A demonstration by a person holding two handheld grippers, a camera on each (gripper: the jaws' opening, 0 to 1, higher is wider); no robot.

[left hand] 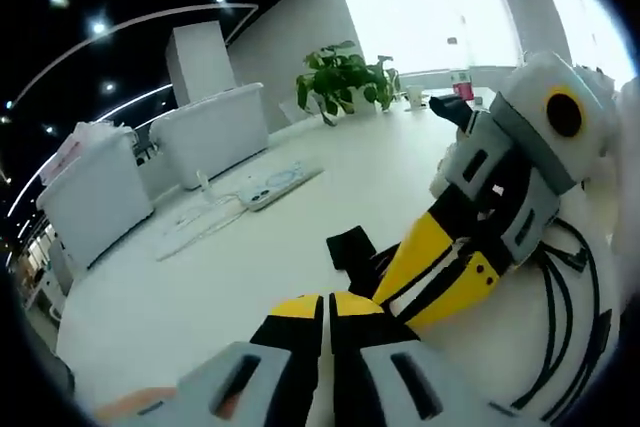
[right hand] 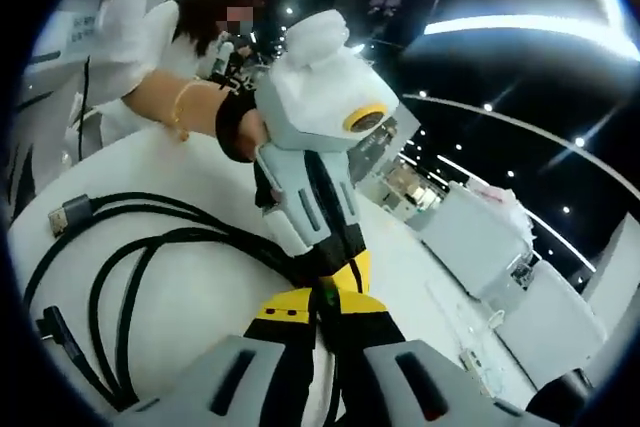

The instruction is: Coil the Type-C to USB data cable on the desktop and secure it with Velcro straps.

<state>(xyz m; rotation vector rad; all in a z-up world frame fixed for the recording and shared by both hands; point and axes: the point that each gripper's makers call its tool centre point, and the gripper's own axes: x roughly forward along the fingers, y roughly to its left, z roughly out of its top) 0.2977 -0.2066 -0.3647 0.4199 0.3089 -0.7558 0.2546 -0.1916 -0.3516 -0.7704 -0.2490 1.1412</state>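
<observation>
In the left gripper view, the left gripper has its yellow tips pressed together, and I cannot tell if anything is pinched there. Just past the tips lies a black Velcro strap. The right gripper leans in from the right, next to the black cable. If either one lets go, I think the loops could spring open. Farther off on the white desk sit a power strip, white bins and a plant by a bright window.

In the right gripper view, the right gripper is closed on the cable where the loops bunch up. The USB plug lies loose, far to the left. It could drag and pull the coil messy. Ceiling lights shine above.
</observation>
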